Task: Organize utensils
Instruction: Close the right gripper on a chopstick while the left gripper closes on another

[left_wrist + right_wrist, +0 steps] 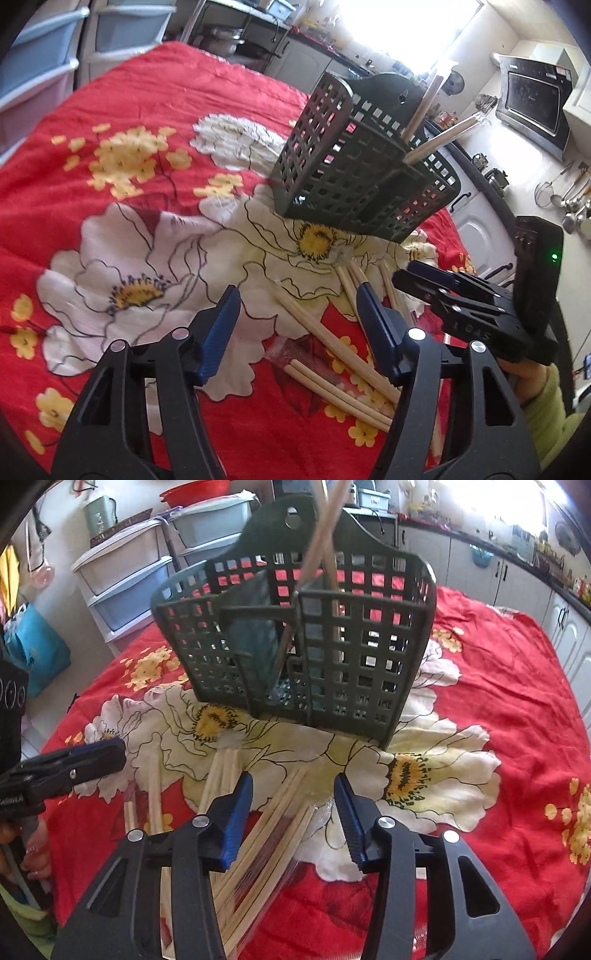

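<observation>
Low in both wrist views, our left gripper [295, 325] and right gripper [293, 816] stand part open, holding nothing, over loose chopsticks [258, 834]. We risk pinching several or snagging the cloth [147, 122]. Mid-frame stands the green basket [306, 635]; open cloth lies beyond.

Ahead of my claws the green basket [295, 642] blocks the middle of the worktop [517, 709]. Loose chopsticks [266, 830] clutter the cloth below me. I see open cloth to the basket's right.
</observation>
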Demonstrator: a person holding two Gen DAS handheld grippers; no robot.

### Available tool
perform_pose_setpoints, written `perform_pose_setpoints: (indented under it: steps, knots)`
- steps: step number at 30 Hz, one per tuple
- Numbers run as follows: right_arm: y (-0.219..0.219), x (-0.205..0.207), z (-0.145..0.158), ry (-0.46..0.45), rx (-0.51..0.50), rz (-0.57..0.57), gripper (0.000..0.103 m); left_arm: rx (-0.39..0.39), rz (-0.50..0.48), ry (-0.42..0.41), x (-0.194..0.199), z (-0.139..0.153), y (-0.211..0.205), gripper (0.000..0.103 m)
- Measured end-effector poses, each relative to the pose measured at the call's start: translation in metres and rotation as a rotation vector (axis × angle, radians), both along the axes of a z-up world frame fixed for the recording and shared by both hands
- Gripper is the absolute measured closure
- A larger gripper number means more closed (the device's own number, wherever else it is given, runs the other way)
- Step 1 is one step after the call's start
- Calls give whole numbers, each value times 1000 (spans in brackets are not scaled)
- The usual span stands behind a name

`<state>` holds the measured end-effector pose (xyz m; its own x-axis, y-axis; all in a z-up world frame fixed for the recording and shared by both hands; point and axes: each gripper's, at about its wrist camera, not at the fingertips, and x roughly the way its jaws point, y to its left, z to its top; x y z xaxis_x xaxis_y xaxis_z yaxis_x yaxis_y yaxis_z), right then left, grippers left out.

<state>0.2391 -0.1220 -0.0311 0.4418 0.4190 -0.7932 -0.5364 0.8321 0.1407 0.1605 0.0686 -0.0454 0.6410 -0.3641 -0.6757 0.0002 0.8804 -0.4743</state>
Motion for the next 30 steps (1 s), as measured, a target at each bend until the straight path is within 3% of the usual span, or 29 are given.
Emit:
perform_pose_setpoints:
  steps: [14, 18, 24, 30]
  knots:
    - [1, 22, -15, 84, 15, -8, 62, -58, -20, 76, 25, -19, -2, 59]
    - [2, 24, -17, 94, 23, -10, 62, -77, -17, 84, 30, -23, 0, 68]
    - [0, 30, -19, 108, 24, -17, 77, -77, -10, 95, 34, -26, 4, 80]
    - [-7, 36, -18, 119, 53, -38, 94, -73, -7, 101, 36, -25, 8, 85]
